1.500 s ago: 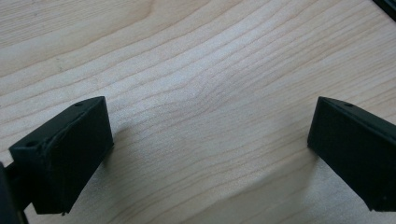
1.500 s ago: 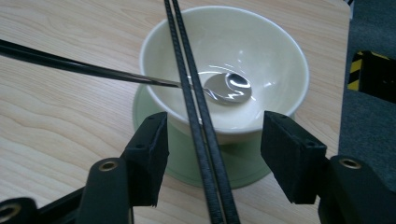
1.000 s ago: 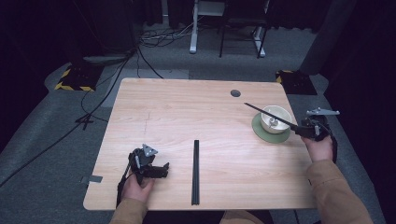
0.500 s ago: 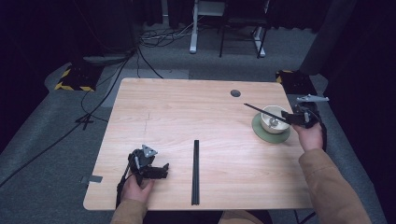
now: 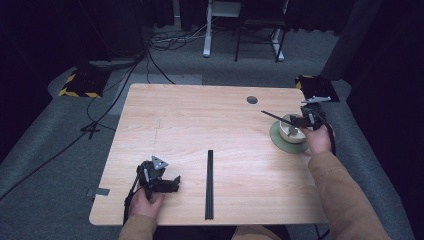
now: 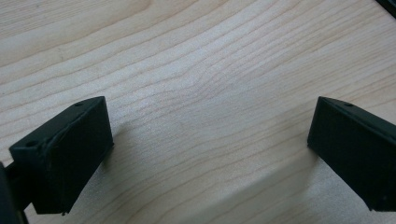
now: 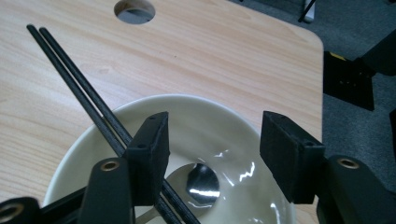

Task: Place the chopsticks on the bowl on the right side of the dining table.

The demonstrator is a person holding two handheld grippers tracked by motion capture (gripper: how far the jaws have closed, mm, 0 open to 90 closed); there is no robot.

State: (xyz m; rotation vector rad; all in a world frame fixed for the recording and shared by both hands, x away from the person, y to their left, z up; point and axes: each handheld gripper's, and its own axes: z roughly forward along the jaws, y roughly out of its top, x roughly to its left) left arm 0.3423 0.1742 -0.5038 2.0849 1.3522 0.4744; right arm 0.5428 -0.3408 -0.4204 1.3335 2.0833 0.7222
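Observation:
A cream bowl [image 5: 289, 131] stands on a green plate [image 5: 276, 140] at the table's right side. A metal spoon [image 7: 201, 184] lies inside the bowl [image 7: 210, 112]. Black chopsticks [image 5: 274, 117] rest across its rim, pointing up-left. My right gripper [image 5: 301, 121] hovers over the bowl, open [image 7: 215, 140]; the chopsticks [image 7: 74, 79] run under its left jaw, and nothing is gripped. My left gripper [image 5: 172, 182] rests on the near left of the table, open [image 6: 210, 154], with bare wood between its jaws.
A second pair of black sticks [image 5: 209, 185] lies lengthwise on the near middle of the wooden table [image 5: 200, 125]. A round cable hole [image 5: 252, 100] is behind the bowl. Cables and yellow-black blocks lie on the floor beyond.
My right hand has moved left from beside the plate to over the bowl, jaws still open. The left hand has stayed put.

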